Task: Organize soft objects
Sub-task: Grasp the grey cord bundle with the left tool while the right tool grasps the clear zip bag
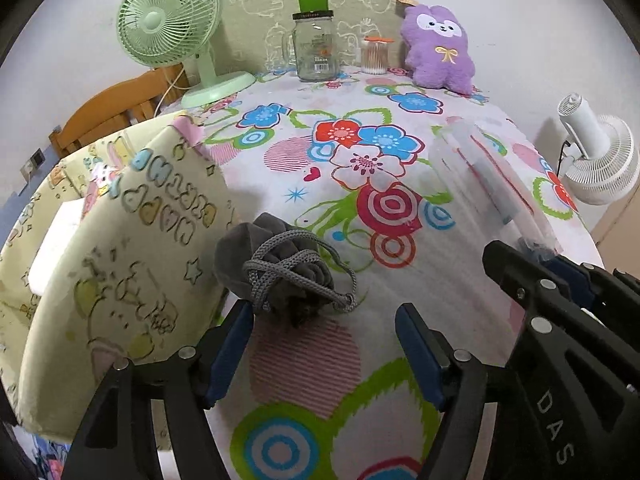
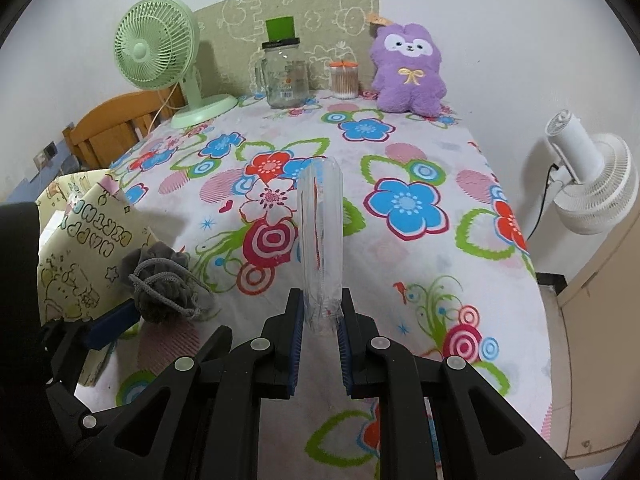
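Far left edge of the table (image 2: 400, 248), I'm looking at the cream gift bag (image 1: 132, 248) standing there, printed with hearts and little characters. Just beside it, touching its side, the grey drawstring pouch (image 1: 276, 272) is lying on the flowered cloth near the table's front edge, cord looped over its top. My left gripper (image 1: 324, 332) is standing wide right at it, one blue pad brushing the pouch's near left side, the other well out over bare cloth, nothing gripped.

Moving right, my right gripper (image 2: 320, 320) is clamping narrow on a clear plastic packet (image 2: 322, 240), which is sticking out forward from the pads above the middle of the table.

Along the back edge I'm seeing a green fan (image 2: 156, 52), a glass jar (image 2: 284, 76), a tub of cotton swabs (image 2: 344, 80) and a purple plush (image 2: 408, 72) at the back right corner.
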A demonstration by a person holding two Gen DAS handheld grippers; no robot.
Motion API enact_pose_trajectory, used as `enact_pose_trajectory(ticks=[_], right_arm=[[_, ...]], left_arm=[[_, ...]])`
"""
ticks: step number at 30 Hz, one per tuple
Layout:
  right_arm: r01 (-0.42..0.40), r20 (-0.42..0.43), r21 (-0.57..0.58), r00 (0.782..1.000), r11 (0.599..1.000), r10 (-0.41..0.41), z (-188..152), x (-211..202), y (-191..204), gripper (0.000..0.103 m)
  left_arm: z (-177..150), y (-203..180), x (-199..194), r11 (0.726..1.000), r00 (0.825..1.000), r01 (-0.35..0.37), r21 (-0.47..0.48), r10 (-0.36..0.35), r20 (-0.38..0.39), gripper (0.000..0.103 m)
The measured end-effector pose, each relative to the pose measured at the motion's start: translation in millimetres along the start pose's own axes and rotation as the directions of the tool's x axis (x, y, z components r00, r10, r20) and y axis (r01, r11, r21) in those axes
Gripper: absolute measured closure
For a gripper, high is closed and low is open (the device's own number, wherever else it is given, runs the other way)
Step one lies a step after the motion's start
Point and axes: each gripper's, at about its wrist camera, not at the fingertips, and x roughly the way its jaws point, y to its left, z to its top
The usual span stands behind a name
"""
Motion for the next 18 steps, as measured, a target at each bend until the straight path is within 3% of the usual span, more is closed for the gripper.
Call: enact_pose_trajectory(ticks=[11, 18], right_arm=[[-0.016, -0.045, -0.012, 0.999, 1.0, 0.016, 13.3, 20.9, -2.0, 0.084], [-0.02, -0.046, -0.014, 0.999, 1.0, 0.019, 19.0, 25.3, -0.3, 0.084]], left_arm=[[11.5, 0.9, 14.9, 0.999, 1.0, 0.002, -0.044, -0.001, 0.008, 0.032], [19.2, 4.1, 19.7, 0.999, 0.999, 0.029, -0.032, -0.029, 0.023, 0.056]])
